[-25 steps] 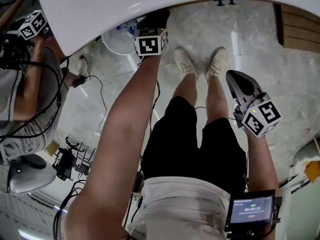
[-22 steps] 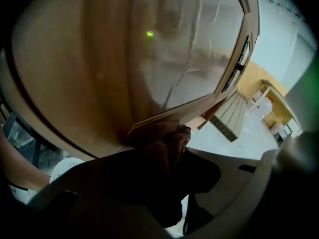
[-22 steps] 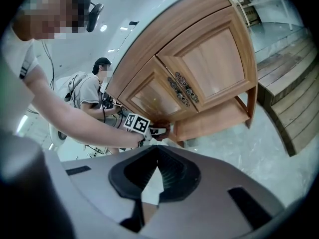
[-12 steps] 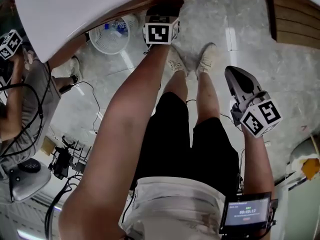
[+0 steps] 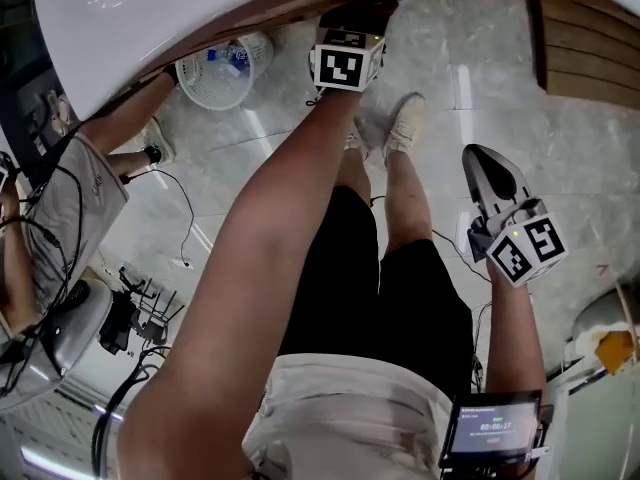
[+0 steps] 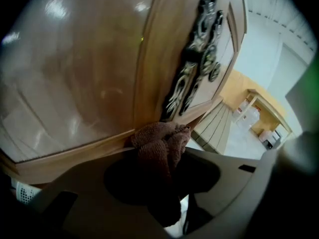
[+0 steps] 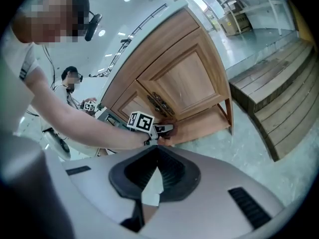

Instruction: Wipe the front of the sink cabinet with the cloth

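Note:
A brown cloth [image 6: 160, 142] is bunched between the jaws of my left gripper [image 6: 159, 151] and presses on the bottom rail of the wooden sink cabinet door [image 6: 89, 83]. Dark ornate metal handles [image 6: 198, 66] sit just above and to the right of it. In the head view the left gripper [image 5: 365, 8] reaches under the white countertop [image 5: 180, 18], where the cloth is hidden. The right gripper view shows the cabinet [image 7: 182, 86] and the left gripper [image 7: 167, 129] low on its front. My right gripper [image 5: 480, 158] hangs over the floor, away from the cabinet, its jaws [image 7: 157, 149] together and empty.
A white plastic basket [image 5: 215, 68] stands on the marble floor by the cabinet. Another person [image 5: 70, 208] sits at the left among cables and gear [image 5: 130, 318]. Wooden steps [image 7: 279, 96] rise to the right of the cabinet. My feet [image 5: 395, 128] stand close to its base.
My left gripper has slid rightward along the cabinet front with the cloth in it. The right gripper has stayed at about the same place.

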The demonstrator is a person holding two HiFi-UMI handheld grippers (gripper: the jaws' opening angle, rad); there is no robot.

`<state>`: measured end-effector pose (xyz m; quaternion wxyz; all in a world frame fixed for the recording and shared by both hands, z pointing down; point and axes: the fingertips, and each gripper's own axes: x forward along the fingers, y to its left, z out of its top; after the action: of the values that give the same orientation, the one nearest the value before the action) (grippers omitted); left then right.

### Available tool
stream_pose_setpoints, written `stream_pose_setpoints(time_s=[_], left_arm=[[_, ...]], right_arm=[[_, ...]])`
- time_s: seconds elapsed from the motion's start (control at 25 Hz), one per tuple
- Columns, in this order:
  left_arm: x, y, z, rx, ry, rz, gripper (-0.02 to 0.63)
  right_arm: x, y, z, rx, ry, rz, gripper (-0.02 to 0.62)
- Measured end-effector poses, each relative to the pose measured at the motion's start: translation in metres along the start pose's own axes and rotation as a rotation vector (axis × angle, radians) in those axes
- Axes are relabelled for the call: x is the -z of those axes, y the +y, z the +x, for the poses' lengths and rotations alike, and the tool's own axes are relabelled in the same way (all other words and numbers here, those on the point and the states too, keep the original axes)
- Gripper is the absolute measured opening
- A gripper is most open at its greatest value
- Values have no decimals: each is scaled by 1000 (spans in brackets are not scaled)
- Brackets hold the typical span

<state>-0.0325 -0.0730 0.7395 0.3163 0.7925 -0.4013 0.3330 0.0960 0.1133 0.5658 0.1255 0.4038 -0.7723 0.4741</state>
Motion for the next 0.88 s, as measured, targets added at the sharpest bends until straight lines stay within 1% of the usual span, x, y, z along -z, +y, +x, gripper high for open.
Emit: stream_pose_setpoints(time_s=[0.12, 0.24, 0.36, 0.44, 0.52, 0.72, 0.88], left_arm=[[-14, -18, -5, 31, -45, 39, 178], [-18, -31, -17, 42, -54, 41, 178], [-19, -36, -31, 37, -74, 11, 178], [-27, -40, -40, 36, -107, -8, 178], [-36, -48, -52, 53, -144, -11, 178], [-69, -61, -96, 98, -239, -41, 178], [-96, -66, -128, 110, -278, -88, 178]], right_arm=[[-12, -1, -8, 8, -34, -33, 12], [-18, 5, -10, 6, -48, -38, 12], [-22, 13, -6, -11, -51, -33, 12], [-22, 17, -2, -15, -47, -37, 12], [-21, 24, 2, -20, -44, -41, 12], [-23, 50, 7, -45, -54, -51, 12], [-25, 63, 3, -48, -61, -67, 12]])
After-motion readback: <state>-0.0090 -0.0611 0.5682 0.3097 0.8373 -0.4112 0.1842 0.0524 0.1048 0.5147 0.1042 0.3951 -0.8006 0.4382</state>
